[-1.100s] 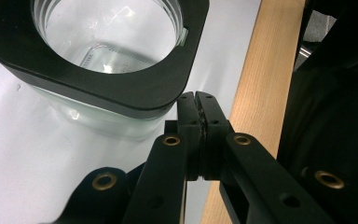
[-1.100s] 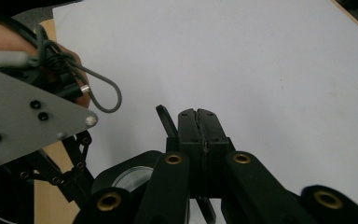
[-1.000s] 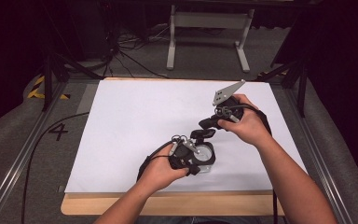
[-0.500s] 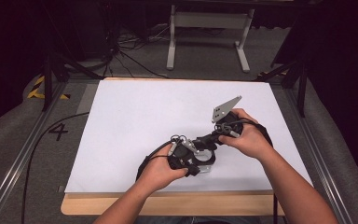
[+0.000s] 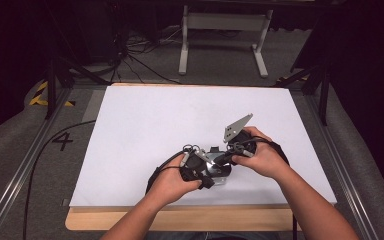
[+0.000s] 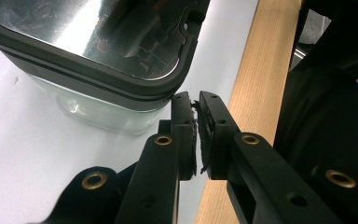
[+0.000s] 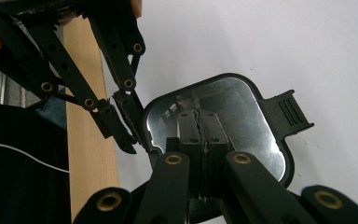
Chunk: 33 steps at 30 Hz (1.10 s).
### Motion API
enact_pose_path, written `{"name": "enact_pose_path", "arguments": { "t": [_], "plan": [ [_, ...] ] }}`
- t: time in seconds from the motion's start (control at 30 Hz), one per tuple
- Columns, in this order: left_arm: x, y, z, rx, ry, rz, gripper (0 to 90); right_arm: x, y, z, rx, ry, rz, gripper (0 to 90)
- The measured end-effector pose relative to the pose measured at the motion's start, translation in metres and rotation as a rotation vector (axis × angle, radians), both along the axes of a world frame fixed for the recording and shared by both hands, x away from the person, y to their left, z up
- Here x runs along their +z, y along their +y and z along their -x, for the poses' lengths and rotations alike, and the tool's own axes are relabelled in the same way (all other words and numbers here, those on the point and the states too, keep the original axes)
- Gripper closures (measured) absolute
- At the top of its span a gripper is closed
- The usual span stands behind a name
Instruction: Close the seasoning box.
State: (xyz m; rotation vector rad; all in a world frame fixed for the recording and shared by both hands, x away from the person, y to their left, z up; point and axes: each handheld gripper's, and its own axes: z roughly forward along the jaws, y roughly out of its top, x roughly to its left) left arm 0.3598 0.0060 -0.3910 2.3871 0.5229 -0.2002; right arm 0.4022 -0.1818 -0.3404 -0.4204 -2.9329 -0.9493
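A clear box (image 6: 93,112) with a mirrored, black-rimmed lid (image 7: 242,107) stands on the white sheet near the front edge; it appears in the high view as the box (image 5: 216,169). My left gripper (image 6: 196,98) is shut, its tips just beside the lid's corner with nothing visible between them. My right gripper (image 7: 200,122) is shut too, tips down on the shiny lid, which mirrors them. From the right gripper view the left gripper (image 7: 126,128) sits at the lid's left rim. A black tab (image 7: 286,112) sticks out of the lid's far side.
The white sheet (image 5: 180,115) covers a wooden board whose front edge (image 5: 180,220) runs close behind the box. Metal rails (image 5: 20,175) flank the table. A stand (image 5: 222,22) and cables lie on the floor beyond.
My right gripper has come down and left from the sheet's right side onto the box lid. The left gripper has stayed beside the box.
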Motion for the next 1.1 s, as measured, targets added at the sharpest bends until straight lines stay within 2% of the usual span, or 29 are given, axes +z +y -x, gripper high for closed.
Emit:
{"name": "enact_pose_path", "arguments": {
  "t": [0.23, 0.37, 0.4, 0.43, 0.5, 0.53, 0.57, 0.63, 0.67, 0.7, 0.73, 0.8, 0.83, 0.87, 0.9, 0.97, 1.0, 1.1],
  "plan": [
    [-0.002, -0.004, 0.002, -0.002, 0.002, -0.015, 84.7, -0.001, 0.0, 0.004, -0.014, -0.021, -0.001, 90.0],
    [0.0, -0.002, 0.002, -0.002, 0.008, -0.002, 84.0, 0.0, 0.0, 0.004, -0.011, -0.019, -0.001, 90.0],
    [0.002, 0.001, 0.002, -0.005, 0.011, -0.004, 82.8, 0.002, -0.002, 0.004, -0.016, -0.02, -0.021, 90.0],
    [0.002, 0.001, 0.002, -0.005, 0.011, -0.004, 81.1, 0.002, -0.002, 0.004, -0.016, -0.02, -0.021, 90.0],
    [0.007, 0.006, 0.002, -0.016, 0.04, -0.012, 78.9, 0.006, -0.004, 0.004, -0.028, -0.04, -0.053, 90.0],
    [0.012, 0.013, 0.002, 0.002, 0.032, -0.003, 77.9, 0.013, -0.008, 0.005, -0.056, -0.072, -0.088, 88.8],
    [0.012, 0.013, 0.002, 0.002, 0.032, -0.003, 77.0, 0.013, -0.008, 0.005, -0.056, -0.072, -0.088, 88.8],
    [0.018, 0.021, 0.0, 0.013, 0.014, 0.004, 75.9, 0.02, -0.013, 0.006, -0.09, -0.093, -0.121, 83.3],
    [0.022, 0.028, -0.002, 0.032, 0.0, 0.021, 74.5, 0.026, -0.019, 0.006, -0.122, -0.109, -0.145, 79.6],
    [0.022, 0.028, -0.002, 0.032, 0.0, 0.021, 74.1, 0.029, -0.023, 0.006, -0.136, -0.113, -0.154, 76.5],
    [0.027, 0.04, -0.004, 0.068, -0.013, 0.039, 73.6, 0.033, -0.028, 0.006, -0.162, -0.122, -0.164, 75.7],
    [0.029, 0.045, -0.005, 0.082, -0.015, 0.043, 73.1, 0.035, -0.032, 0.005, -0.179, -0.13, -0.174, 75.0],
    [0.031, 0.052, -0.006, 0.106, -0.024, 0.052, 72.7, 0.036, -0.036, 0.005, -0.188, -0.136, -0.18, 73.3],
    [0.033, 0.064, -0.008, 0.149, -0.029, 0.062, 72.0, 0.04, -0.047, 0.004, -0.229, -0.149, -0.198, 70.2],
    [0.033, 0.064, -0.008, 0.149, -0.029, 0.062, 71.8, 0.04, -0.047, 0.004, -0.229, -0.149, -0.198, 70.2],
    [0.035, 0.075, -0.009, 0.2, -0.052, 0.065, 71.2, 0.041, -0.057, 0.003, -0.263, -0.159, -0.213, 67.1],
    [0.036, 0.081, -0.01, 0.222, -0.063, 0.055, 70.4, 0.041, -0.067, 0.001, -0.303, -0.163, -0.234, 63.2],
    [0.035, 0.102, -0.014, 0.299, -0.079, 0.049, 70.5, 0.039, -0.082, -0.003, -0.366, -0.172, -0.257, 58.2]
  ]
}}
